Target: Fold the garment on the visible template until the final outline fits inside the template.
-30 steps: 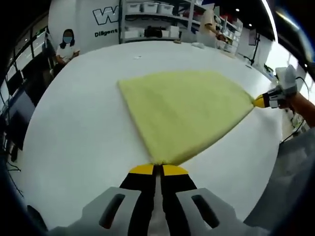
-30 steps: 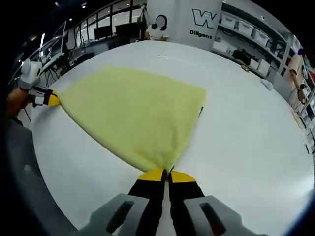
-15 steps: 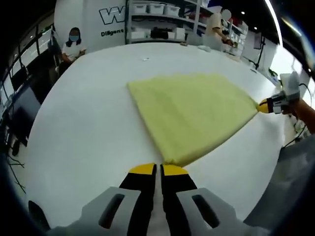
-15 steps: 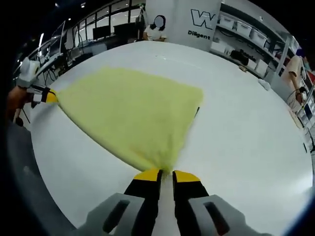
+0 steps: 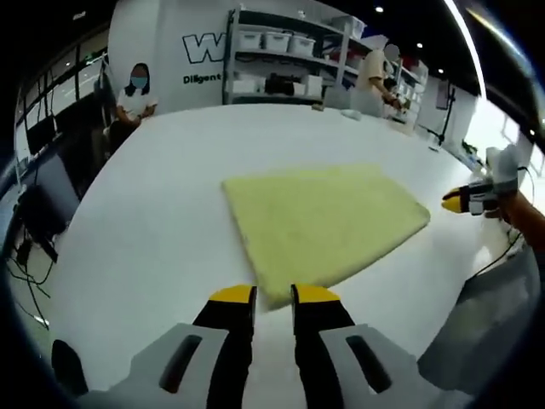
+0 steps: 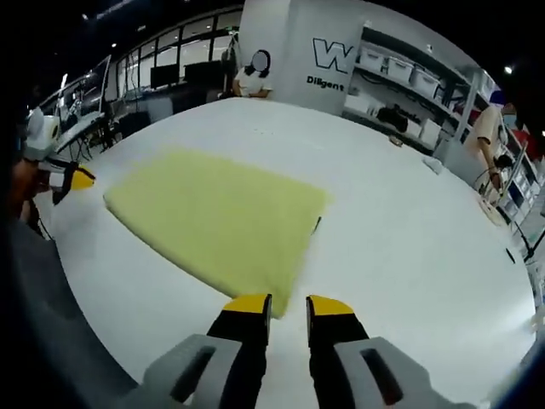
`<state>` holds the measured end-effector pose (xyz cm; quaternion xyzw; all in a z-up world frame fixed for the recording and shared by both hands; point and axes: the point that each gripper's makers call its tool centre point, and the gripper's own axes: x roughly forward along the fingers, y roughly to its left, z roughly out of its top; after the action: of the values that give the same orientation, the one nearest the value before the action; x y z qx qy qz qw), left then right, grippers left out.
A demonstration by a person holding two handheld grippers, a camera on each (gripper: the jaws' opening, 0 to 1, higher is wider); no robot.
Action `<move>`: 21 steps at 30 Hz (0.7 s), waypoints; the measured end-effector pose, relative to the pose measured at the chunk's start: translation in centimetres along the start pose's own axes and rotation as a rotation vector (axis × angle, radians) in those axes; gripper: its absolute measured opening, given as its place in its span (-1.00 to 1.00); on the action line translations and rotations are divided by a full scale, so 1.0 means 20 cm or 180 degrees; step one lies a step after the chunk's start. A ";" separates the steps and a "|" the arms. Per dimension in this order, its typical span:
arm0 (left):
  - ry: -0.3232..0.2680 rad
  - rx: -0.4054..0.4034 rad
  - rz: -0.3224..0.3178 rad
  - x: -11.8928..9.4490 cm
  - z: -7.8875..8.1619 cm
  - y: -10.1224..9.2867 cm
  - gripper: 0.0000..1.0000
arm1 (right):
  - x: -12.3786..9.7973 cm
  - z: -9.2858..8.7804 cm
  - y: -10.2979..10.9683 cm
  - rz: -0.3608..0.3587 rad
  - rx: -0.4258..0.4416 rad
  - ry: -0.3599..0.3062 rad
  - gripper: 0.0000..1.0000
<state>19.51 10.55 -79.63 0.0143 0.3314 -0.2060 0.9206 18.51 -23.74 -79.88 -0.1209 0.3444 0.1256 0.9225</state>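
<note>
1. We see the yellow garment (image 5: 324, 228) lying flat and folded on the white table (image 5: 153, 221), near its middle.
2. Our left gripper (image 5: 272, 296) has its jaws spread apart, holding nothing, just by the cloth's near corner.
3. Our right gripper (image 6: 288, 305) is spread too, just off the cloth.

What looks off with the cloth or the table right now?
Little stands out. The yellow garment lies flat on the white table, folded with no bunching. Both the left gripper and right gripper are open, clear of it. A thin dark mark peeks out at one edge.
</note>
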 end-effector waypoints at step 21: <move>-0.0552 -0.0093 -0.0333 -0.13 0.05 -0.44 0.42 | -0.19 0.11 0.46 0.0263 0.0214 -0.0467 0.57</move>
<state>14.89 3.24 -76.19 -0.0344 0.2538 -0.2493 0.9339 14.29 -14.97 -76.98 -0.0660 0.2846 0.1604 0.9428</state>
